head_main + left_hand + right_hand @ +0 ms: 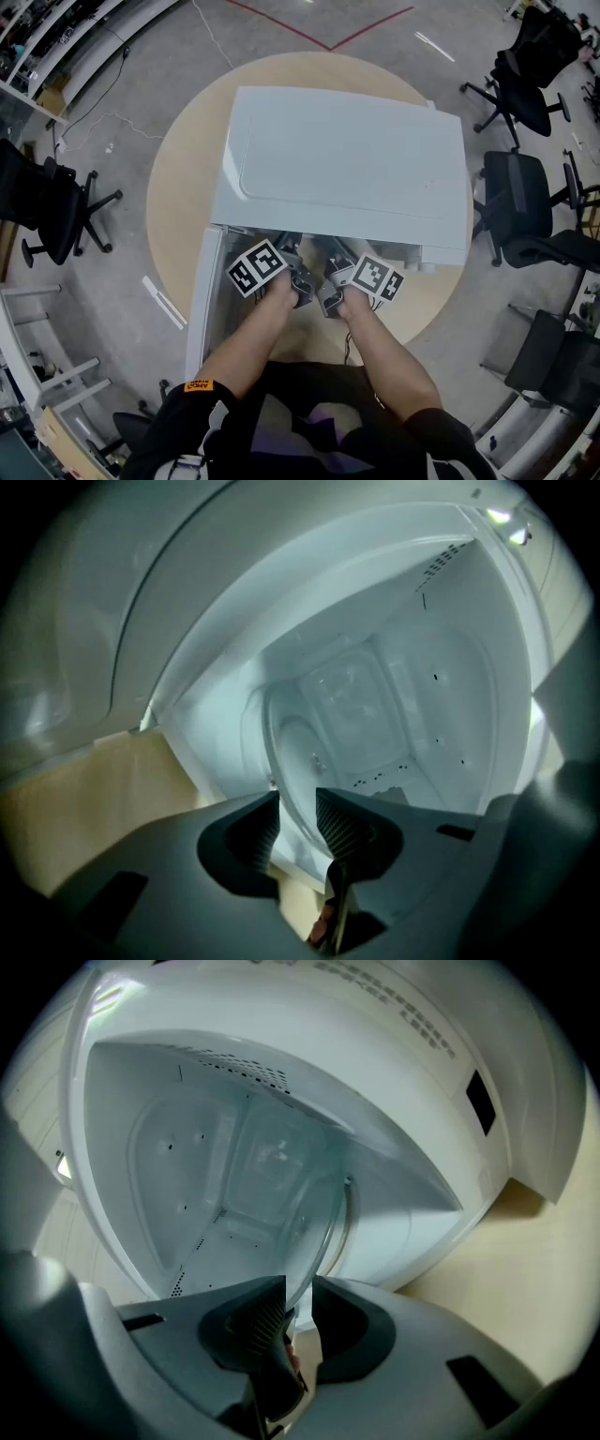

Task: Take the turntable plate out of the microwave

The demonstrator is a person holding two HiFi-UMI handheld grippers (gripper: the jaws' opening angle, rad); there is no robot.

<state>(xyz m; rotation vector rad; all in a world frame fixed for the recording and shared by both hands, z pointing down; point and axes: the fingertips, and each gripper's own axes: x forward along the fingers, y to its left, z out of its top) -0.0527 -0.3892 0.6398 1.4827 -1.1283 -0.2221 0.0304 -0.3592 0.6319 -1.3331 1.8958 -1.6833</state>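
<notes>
Turntable plate (317,1215) sits in the microwave (347,169) cavity, w/ its near rim at the mouth. R gripper (298,1309) is clamped on that rim, glass edge-on between its jaws. L gripper (298,819) has its jaws round the rim's other side; looks pinched too, tho less sure. Both grippers are at the microwave's front opening and about equally near. The plate runs from the jaws straight back into the cavity, so the pull is prob. outward, toward the person, kept level over the bench (183,178).
</notes>
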